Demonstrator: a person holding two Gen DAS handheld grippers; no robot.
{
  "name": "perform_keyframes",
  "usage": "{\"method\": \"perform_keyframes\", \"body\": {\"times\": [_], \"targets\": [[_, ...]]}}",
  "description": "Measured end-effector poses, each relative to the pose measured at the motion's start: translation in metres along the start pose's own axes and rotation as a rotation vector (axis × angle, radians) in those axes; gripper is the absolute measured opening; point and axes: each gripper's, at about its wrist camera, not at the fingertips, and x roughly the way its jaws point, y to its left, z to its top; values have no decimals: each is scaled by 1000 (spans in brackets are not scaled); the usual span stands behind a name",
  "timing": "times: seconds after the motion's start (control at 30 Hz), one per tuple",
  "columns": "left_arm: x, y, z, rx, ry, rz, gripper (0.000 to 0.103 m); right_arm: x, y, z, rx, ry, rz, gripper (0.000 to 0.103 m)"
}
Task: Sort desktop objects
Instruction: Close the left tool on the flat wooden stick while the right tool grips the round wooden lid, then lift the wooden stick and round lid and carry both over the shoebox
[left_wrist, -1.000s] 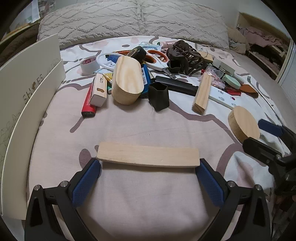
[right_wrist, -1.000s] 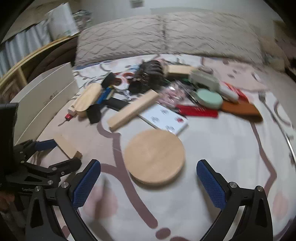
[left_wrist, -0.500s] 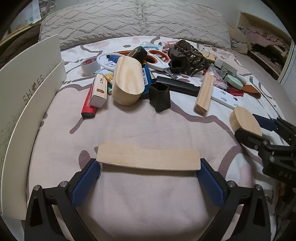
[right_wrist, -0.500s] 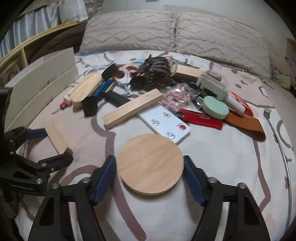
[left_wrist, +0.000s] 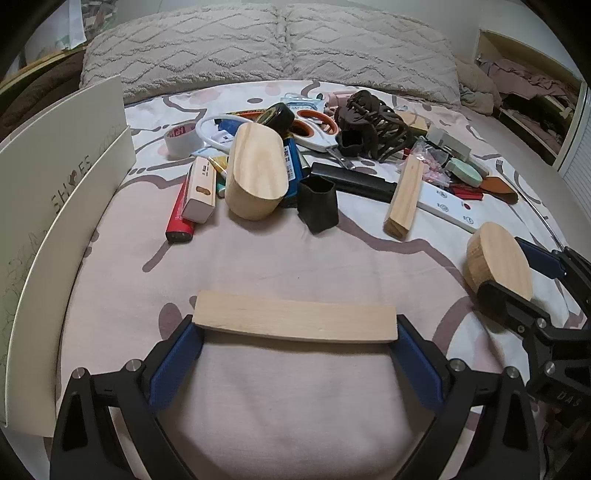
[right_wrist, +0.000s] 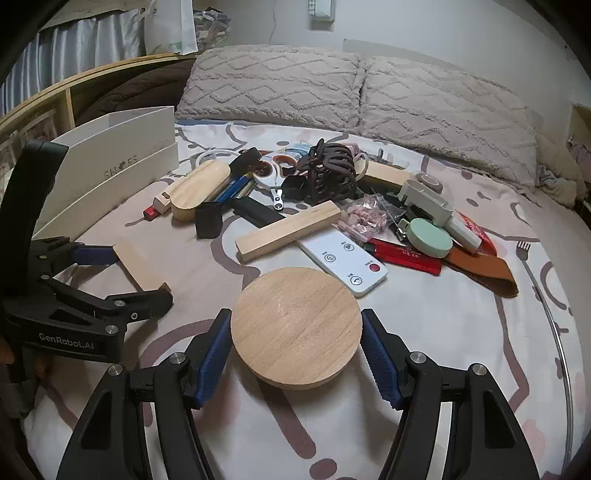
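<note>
Sorting barely begun: left gripper pinches flat wood slat, right gripper clamps round wooden disc, clutter pile at 12 o'clock on bed unsorted.

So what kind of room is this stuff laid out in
Most likely a bedroom: the objects lie on a bed with a pink patterned sheet, two grey textured pillows sit at its head, and an open closet with piled clothes shows at the side.

place: home bedroom | evidence: bed, pillows, open closet
</note>
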Motion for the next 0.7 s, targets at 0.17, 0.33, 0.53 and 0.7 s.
{"method": "perform_keyframes", "body": {"times": [0.17, 0.33, 0.53, 0.7], "targets": [[-1, -3, 2, 12, -13, 2, 100, -2, -5, -1, 24, -8, -2, 69], [-3, -3, 5, 3, -26, -6, 100, -2, -11, 0, 55, -6, 5, 69], [-14, 1, 12, -5, -76, 7, 100, -5, -14, 7, 76, -13, 13, 69], [-27, 6, 19, -16, -126, 10, 100, -8, -14, 14, 95, -28, 19, 69]]}}
